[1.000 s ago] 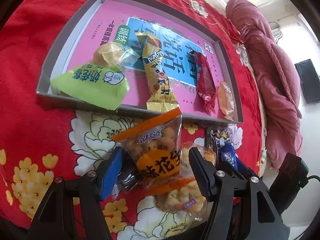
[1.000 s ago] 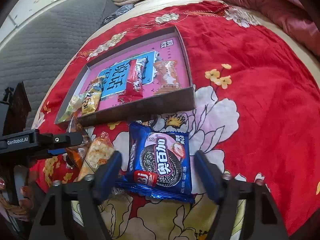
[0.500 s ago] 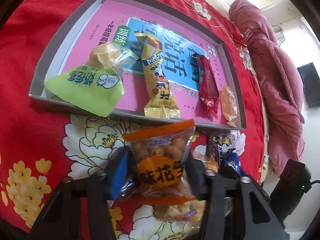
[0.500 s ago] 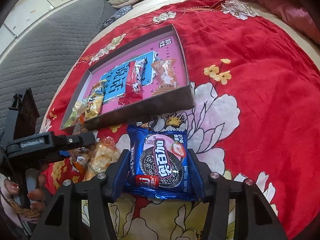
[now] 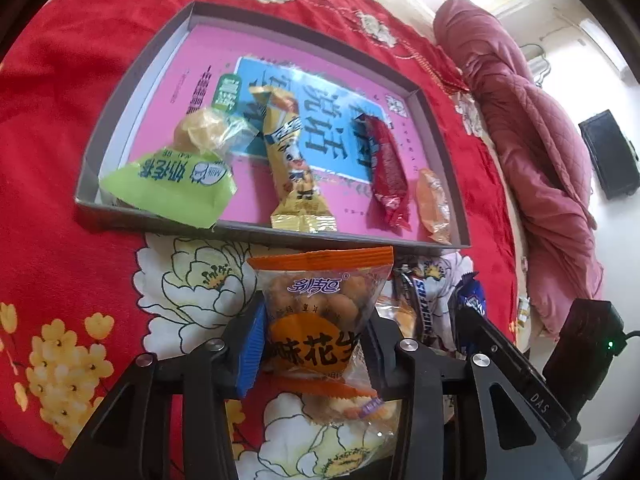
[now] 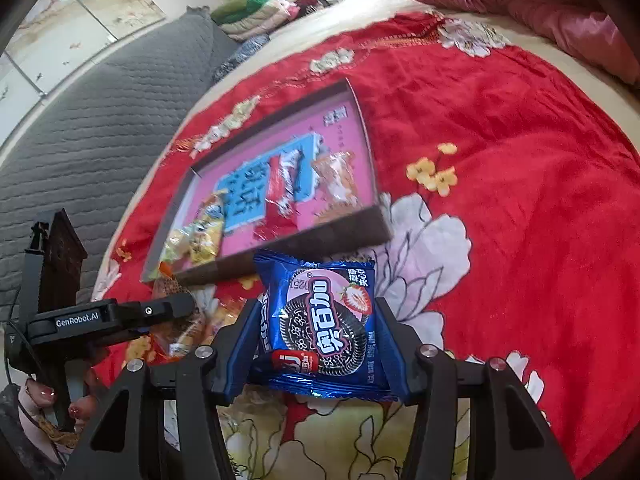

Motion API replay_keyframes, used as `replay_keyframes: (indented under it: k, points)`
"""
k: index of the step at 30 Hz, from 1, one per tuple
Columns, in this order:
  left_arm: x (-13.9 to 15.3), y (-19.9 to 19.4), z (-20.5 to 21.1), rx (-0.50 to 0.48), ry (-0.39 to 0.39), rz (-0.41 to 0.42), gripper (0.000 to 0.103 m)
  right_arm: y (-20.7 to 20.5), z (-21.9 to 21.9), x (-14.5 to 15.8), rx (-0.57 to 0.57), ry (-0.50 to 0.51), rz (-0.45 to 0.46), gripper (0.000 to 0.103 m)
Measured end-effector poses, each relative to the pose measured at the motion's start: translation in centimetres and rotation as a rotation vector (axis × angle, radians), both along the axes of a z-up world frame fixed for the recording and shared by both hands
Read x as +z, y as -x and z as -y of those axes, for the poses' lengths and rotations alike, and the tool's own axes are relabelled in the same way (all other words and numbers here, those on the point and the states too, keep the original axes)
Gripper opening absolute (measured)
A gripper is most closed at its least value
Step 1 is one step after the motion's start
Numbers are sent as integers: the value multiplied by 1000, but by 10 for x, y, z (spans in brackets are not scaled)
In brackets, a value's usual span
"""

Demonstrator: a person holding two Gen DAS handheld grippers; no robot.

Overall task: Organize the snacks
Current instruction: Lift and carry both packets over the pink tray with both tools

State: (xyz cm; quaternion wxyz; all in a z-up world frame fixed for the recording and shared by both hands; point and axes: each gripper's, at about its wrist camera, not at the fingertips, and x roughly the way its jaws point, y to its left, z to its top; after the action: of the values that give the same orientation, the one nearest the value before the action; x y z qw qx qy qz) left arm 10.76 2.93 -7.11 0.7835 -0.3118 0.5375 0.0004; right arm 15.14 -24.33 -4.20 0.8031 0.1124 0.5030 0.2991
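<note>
My left gripper (image 5: 316, 344) holds an orange peanut packet (image 5: 320, 300) just in front of the grey tray (image 5: 280, 236). Its jaws are still closing, and both pads press the packet's sides. My right gripper (image 6: 316, 332) is shut on a blue cookie packet (image 6: 320, 312), raised a little above the red cover near the tray's front wall (image 6: 304, 240). Inside the tray lie a green packet (image 5: 172, 184), a yellow packet (image 5: 296, 172), a red bar (image 5: 388, 172) and a small orange sweet (image 5: 434, 204).
A clear bag of crackers (image 5: 352, 412) and a dark chocolate bar (image 5: 424, 304) lie loose on the red floral bedcover (image 6: 520, 160). A pink quilt (image 5: 540, 140) is bunched along the right, and a grey quilted pad (image 6: 100, 120) lies at the left. A hand (image 6: 44, 396) grips the left tool.
Both pairs of jaws have come in from the sides and now grip their packets. The peanut packet stands more upright, and the cookie packet has come up off the cover.
</note>
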Motion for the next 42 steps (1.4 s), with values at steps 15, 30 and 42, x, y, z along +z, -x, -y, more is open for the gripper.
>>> replay_keyframes:
  k: [15,30,42]
  points:
    - [43,5,-3,-1,-42,125,44,5,0,28,9,-82,146,55]
    - [69,-1,0,-9,-67,190,44,2,3,41,-3,-121,220,55]
    - [84,-11,-13,31,-80,228,44,-2,-1,50,7,-130,274,55]
